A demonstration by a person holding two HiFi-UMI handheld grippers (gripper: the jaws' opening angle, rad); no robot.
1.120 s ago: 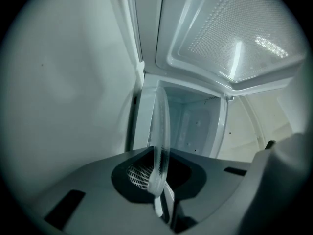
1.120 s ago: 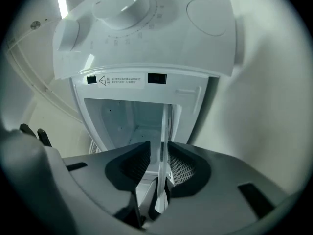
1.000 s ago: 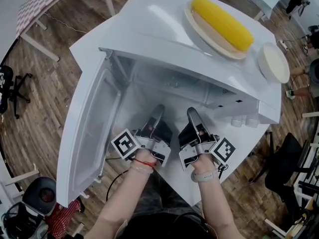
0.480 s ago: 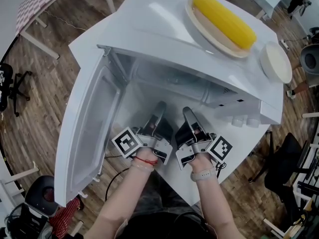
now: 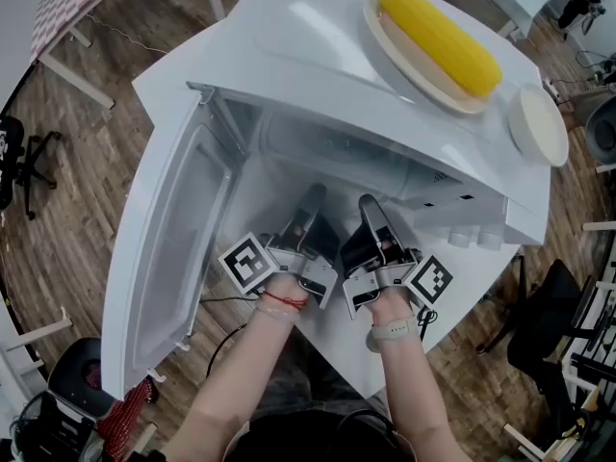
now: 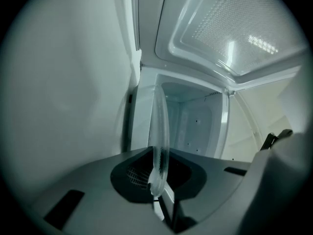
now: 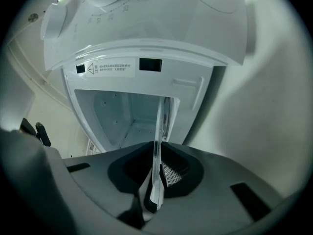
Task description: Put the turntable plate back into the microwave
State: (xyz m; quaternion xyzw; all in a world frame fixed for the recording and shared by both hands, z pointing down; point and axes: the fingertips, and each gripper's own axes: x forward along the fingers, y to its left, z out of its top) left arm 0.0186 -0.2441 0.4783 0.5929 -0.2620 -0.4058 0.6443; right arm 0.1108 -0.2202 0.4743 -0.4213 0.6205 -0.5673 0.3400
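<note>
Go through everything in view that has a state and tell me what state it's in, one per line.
Door: swung wide open.
Plate: clamped at its rim by both grippers, facing the open cavity.
Left gripper: shut on the plate.
Right gripper: shut on the plate.
Corn: lying on a dish on top of the microwave.

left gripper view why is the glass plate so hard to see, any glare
Left gripper view: the glass plate is clear and edge-on, just a pale streak; glare speckles the door. Right gripper view: same thin streak. Both: fisheye bending, black corners.
</note>
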